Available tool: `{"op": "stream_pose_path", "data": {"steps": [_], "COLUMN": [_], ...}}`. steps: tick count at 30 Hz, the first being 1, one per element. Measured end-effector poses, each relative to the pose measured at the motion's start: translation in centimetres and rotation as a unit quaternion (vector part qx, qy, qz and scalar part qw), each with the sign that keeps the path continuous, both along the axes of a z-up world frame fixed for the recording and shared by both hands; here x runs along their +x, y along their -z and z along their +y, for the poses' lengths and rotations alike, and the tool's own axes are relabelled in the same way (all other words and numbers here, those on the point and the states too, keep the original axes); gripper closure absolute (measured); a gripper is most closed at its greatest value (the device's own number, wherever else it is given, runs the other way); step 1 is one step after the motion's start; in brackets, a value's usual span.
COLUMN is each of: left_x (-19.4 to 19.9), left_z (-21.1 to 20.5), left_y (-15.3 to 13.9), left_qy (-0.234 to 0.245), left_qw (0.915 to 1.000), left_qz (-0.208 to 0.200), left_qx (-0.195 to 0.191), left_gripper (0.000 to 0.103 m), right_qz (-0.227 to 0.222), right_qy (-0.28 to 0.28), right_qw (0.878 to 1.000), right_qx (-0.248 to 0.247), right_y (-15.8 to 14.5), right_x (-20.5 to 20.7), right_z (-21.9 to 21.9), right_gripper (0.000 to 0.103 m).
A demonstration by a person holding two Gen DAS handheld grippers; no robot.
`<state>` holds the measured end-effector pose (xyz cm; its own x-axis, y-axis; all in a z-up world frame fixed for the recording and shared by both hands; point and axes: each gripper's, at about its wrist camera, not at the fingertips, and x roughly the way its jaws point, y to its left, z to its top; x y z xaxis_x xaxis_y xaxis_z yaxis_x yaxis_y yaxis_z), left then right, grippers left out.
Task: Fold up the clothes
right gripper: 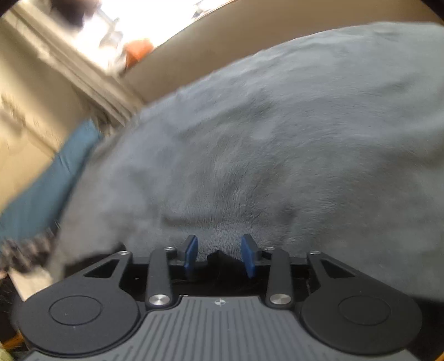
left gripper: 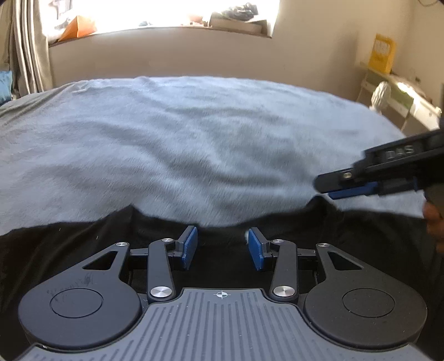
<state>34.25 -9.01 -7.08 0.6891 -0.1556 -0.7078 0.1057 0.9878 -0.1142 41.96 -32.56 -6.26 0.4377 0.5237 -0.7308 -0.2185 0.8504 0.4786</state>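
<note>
We see a grey fleece blanket (left gripper: pixel 194 133) spread across a bed, filling most of both views, and we take it as our landmark. Beyond its far edge runs a beige wall under a bright window sill (left gripper: pixel 166 25) cluttered with things, a curtain (left gripper: pixel 27 47) at the left end; a teal cloth (right gripper: pixel 50 183) lies off the blanket's left side in the right wrist view. On the near part of the blanket lies the black garment (left gripper: pixel 83 244), its ragged upper edge crossing the fleece from left to right. Our left tongs (left gripper: pixel 222 248) hover over that dark cloth with their blue pads spread and nothing between them. Our right tongs (right gripper: pixel 220 255) — blurred in their own view — are likewise parted, with a small peak of black fabric (right gripper: pixel 220 257) rising between the pads but not pinched. In the left wrist view they sit at the garment's right end, just above its edge.
</note>
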Motion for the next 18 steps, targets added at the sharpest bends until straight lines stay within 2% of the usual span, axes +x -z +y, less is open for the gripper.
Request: {"op": "stream_pose_path", "data": {"steps": [3, 5, 7, 9, 14, 18], "left_x": [0.0, -0.2, -0.4, -0.5, -0.5, -0.4], "left_z": [0.2, 0.1, -0.2, -0.3, -0.2, -0.2], "left_y": [0.7, 0.9, 1.0, 1.0, 1.1, 1.2], "left_qy": [-0.003, -0.001, 0.004, 0.005, 0.007, 0.006], "left_qw": [1.0000, 1.0000, 0.9998, 0.9997, 0.9995, 0.9992], "left_qz": [0.005, 0.002, -0.003, -0.006, -0.013, -0.017], "left_qx": [0.003, 0.009, 0.019, 0.023, 0.029, 0.036], "left_gripper": [0.063, 0.063, 0.063, 0.063, 0.063, 0.063], "right_qz": [0.004, -0.011, -0.027, -0.053, -0.079, -0.047], "right_qy": [-0.032, -0.048, -0.065, -0.071, -0.022, 0.046], "right_qw": [0.999, 0.997, 0.994, 0.992, 0.993, 0.997], "right_qx": [-0.042, -0.065, -0.089, -0.085, -0.088, -0.039], "right_y": [0.2, 0.2, 0.1, -0.4, -0.1, 1.7], "right_x": [-0.1, -0.3, -0.9, -1.6, -1.7, -0.9], "right_z": [2.0, 2.9, 3.1, 3.0, 2.7, 1.3], "right_gripper": [0.064, 0.070, 0.100, 0.101, 0.101, 0.101]}}
